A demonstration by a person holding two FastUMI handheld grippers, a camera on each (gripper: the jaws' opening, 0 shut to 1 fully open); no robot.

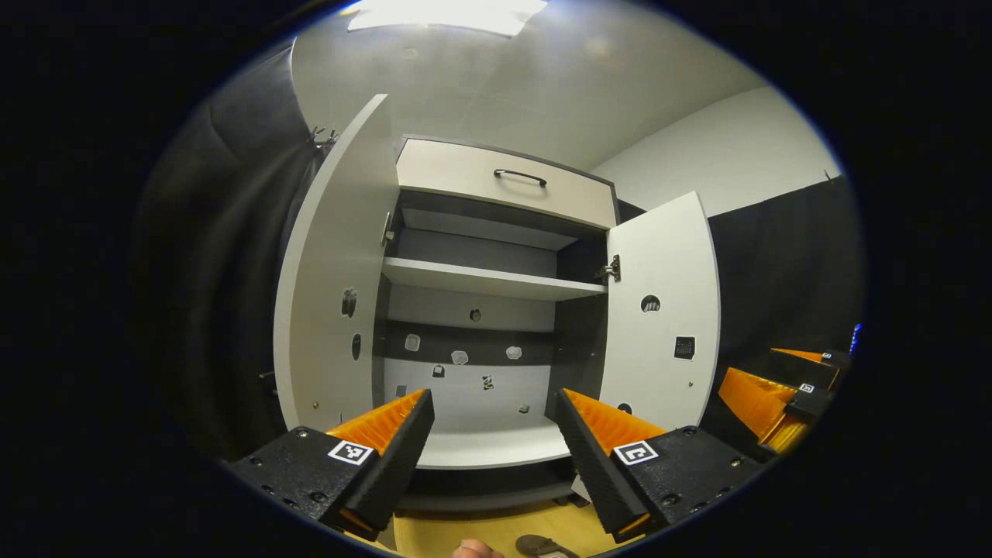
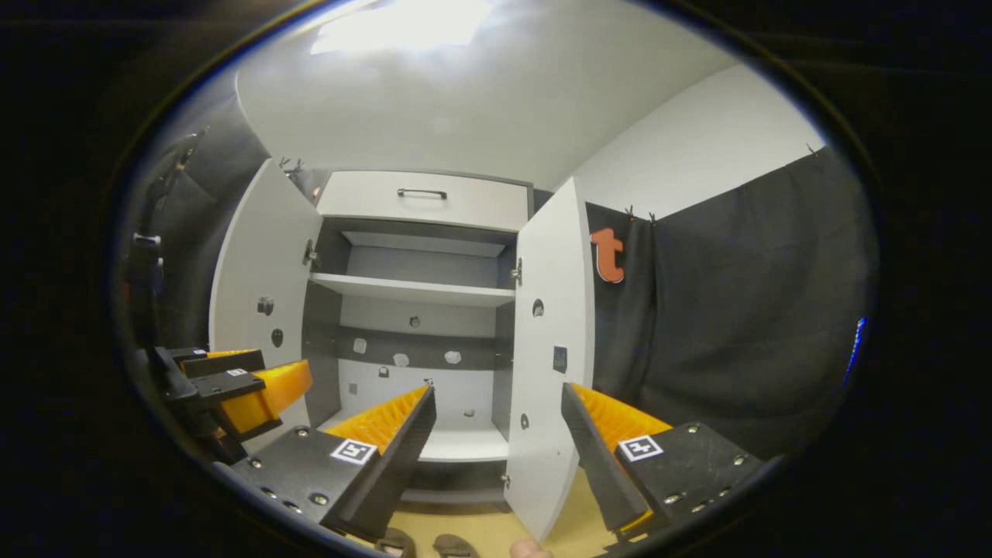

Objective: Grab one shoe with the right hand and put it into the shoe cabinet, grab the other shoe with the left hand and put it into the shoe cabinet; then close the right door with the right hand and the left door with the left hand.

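Both jaw pairs stand spread with nothing between them: my left gripper (image 1: 492, 442) and my right gripper (image 2: 496, 438) are each levelled at the cabinet rather than at the floor.

What I have to fetch lies under them, not ahead. One shoe (image 1: 546, 545) shows as a dark sliver at the bottom rim of the left gripper view, on the floor (image 1: 496, 527), below and slightly right of my left fingers. In the right gripper view I see shoe parts (image 2: 453, 545) at the bottom rim, below and a little left of the right fingers. So little shows that I cannot tell their long axis, nor whether this is one shoe or two.

I judge the first grab not yet begun. The right hand goes first, so it must tip down and come back toward me before it can close; which hand is nearer I cannot settle from these slivers.

Beyond the shoes the cabinet (image 1: 496, 283) has its left door (image 1: 333, 271) and right door (image 1: 663, 310) swung wide, and the bottom shelf (image 1: 496, 446) is bare. My right gripper also shows at the right edge of the left gripper view (image 1: 783, 395).
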